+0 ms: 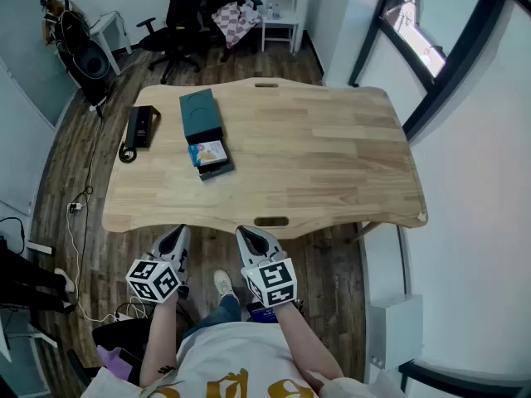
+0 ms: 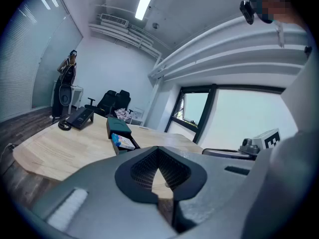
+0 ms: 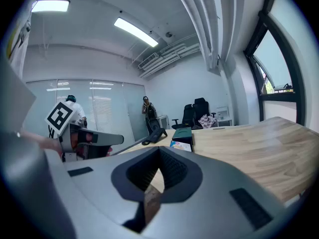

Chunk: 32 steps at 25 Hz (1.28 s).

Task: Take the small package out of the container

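Observation:
A dark teal container (image 1: 202,121) lies open on the left part of the wooden table (image 1: 315,156). A small colourful package (image 1: 208,152) rests in its near half. The left gripper view shows the container (image 2: 117,128) and package (image 2: 123,142) well ahead, and so does the right gripper view: container (image 3: 182,133), package (image 3: 180,145). My left gripper (image 1: 175,239) and right gripper (image 1: 248,238) hover side by side off the table's near edge, far from the container. Both are shut with nothing in them, jaws meeting in the left gripper (image 2: 158,172) and in the right gripper (image 3: 158,173).
A black desk phone (image 1: 141,128) sits at the table's left edge, its cord hanging down. Office chairs (image 1: 184,19) and a white side table (image 1: 280,16) stand beyond the far edge. A window wall (image 1: 431,48) runs along the right. Cables lie on the floor at left.

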Available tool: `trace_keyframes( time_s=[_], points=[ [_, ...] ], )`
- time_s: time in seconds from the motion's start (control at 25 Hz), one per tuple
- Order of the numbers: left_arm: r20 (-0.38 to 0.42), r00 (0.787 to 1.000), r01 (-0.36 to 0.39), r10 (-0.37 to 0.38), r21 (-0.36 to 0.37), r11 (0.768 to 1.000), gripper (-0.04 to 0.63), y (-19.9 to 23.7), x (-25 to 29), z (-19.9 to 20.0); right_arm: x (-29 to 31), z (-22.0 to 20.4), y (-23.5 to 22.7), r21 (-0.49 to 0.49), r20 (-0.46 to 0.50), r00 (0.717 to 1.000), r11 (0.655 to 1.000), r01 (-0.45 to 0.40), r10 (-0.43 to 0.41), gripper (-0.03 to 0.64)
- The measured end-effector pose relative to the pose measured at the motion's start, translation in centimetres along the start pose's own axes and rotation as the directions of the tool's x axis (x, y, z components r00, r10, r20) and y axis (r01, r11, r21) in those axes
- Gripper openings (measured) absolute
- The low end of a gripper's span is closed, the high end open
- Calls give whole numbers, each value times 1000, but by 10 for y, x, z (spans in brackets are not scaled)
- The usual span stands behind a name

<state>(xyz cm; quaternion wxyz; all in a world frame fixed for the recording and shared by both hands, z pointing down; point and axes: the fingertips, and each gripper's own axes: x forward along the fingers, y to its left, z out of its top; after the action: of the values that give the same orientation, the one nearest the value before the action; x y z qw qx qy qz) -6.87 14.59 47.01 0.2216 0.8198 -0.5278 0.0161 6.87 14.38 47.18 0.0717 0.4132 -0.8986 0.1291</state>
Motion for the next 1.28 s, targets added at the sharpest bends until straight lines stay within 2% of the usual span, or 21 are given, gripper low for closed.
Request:
trace_keyframes(
  time_s=[0.28, 0.48, 0.56, 0.72, 0.88, 1.12, 1.2, 1.28],
  points=[
    [15, 1000, -10, 9, 11, 1000, 2, -9, -17, 7, -9, 4, 13, 3, 5, 1000, 1000, -31, 31, 5],
    [40, 998, -54, 58, -80, 995, 2, -1, -25, 12, -10, 20, 14, 66, 65, 997, 997, -40, 36, 5],
    [29, 997, -72, 74, -73, 995, 2, 2, -27, 9, -8, 22, 9, 66, 70, 997, 998, -22, 17, 5],
    [11, 998, -59, 60, -75, 995, 2, 6, -30, 7, 0, 37, 3, 70, 101, 995, 997, -14, 7, 5],
    [37, 992, -117, 121, -85, 989, 2, 28, -27, 14, 22, 51, -3, 31, 113, 993, 999, -26, 22, 5],
    [56, 982, -176, 180, -61, 982, 2, 71, 12, 32, 69, 61, -29, -21, 81, 997, 1000, -14, 16, 5],
    [86, 984, -152, 158, -72, 986, 2, 83, 33, 43, 89, 61, -40, -12, 67, 998, 1000, -17, 18, 5],
    [121, 985, -114, 123, -71, 991, 2, 93, 57, 56, 115, 59, -44, -9, 35, 997, 998, -62, 62, 5]
  ],
)
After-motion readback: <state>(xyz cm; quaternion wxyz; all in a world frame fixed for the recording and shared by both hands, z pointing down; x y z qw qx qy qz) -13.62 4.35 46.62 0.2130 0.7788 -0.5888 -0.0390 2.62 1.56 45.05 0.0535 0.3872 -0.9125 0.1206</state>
